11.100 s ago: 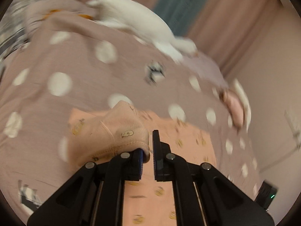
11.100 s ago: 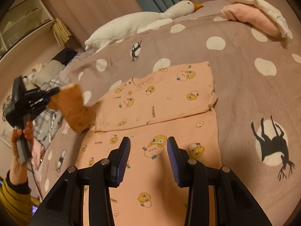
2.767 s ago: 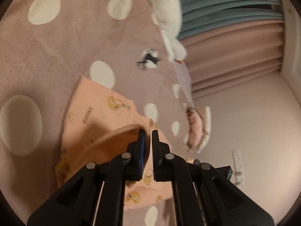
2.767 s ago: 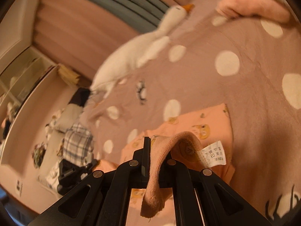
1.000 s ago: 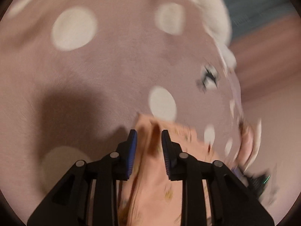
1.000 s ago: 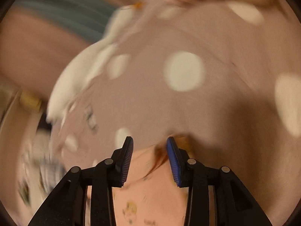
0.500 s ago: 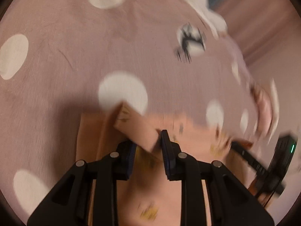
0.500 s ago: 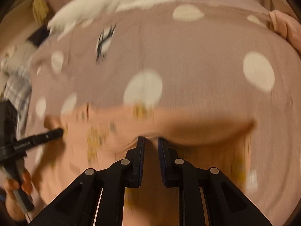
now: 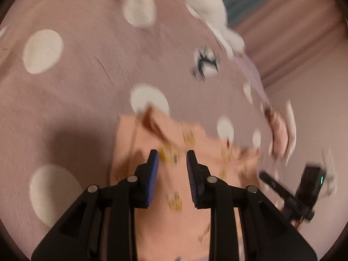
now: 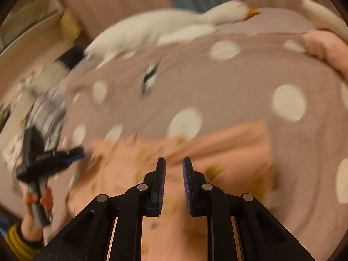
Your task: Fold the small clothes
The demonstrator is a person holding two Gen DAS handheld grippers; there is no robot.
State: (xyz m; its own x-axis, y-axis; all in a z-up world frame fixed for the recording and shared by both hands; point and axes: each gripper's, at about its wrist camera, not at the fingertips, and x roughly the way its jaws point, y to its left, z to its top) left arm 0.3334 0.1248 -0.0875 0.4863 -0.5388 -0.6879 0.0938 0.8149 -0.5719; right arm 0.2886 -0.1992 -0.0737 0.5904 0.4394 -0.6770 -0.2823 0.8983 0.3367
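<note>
Peach garment [image 10: 228,163], white-dotted mauve bedspread [image 10: 228,82]

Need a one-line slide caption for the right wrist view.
Open right gripper above the peach printed garment on the polka-dot bedspread; left gripper at its far edge.

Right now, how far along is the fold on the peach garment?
Done: the peach garment lies on the polka-dot bedspread with a folded band across its far edge. In hand: nothing; the left gripper and right gripper are both open above the cloth, gripping no fabric. Left: the near part looks unfolded, so at least one more fold seems likely, though blur hides the exact shape.
</note>
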